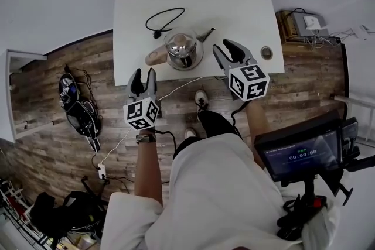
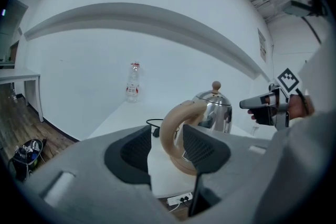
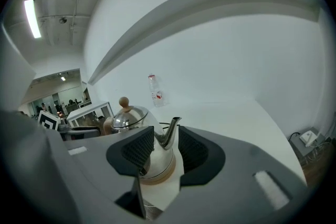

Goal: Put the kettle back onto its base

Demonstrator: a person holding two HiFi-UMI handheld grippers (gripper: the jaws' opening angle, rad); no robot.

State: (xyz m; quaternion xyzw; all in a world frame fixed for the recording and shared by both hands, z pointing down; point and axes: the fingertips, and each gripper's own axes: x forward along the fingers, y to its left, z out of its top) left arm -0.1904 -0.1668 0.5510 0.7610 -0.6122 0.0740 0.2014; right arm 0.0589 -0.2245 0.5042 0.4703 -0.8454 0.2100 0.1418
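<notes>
Left gripper (image 1: 143, 74) and right gripper (image 1: 226, 48), both wide and empty, flank the seated kettle (image 1: 183, 48); back off straight, clear of handle (image 1: 154, 57) and spout (image 1: 206, 35).

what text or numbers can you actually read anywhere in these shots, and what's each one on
"00:00:0…": timer digits on the screen; the last digit is blurred and the line above is too small to read.
Red label on the bottle: too small to read.
Wall sign: too blurred to read.
Left cube and right cube: black square patterns only, no words.
</notes>
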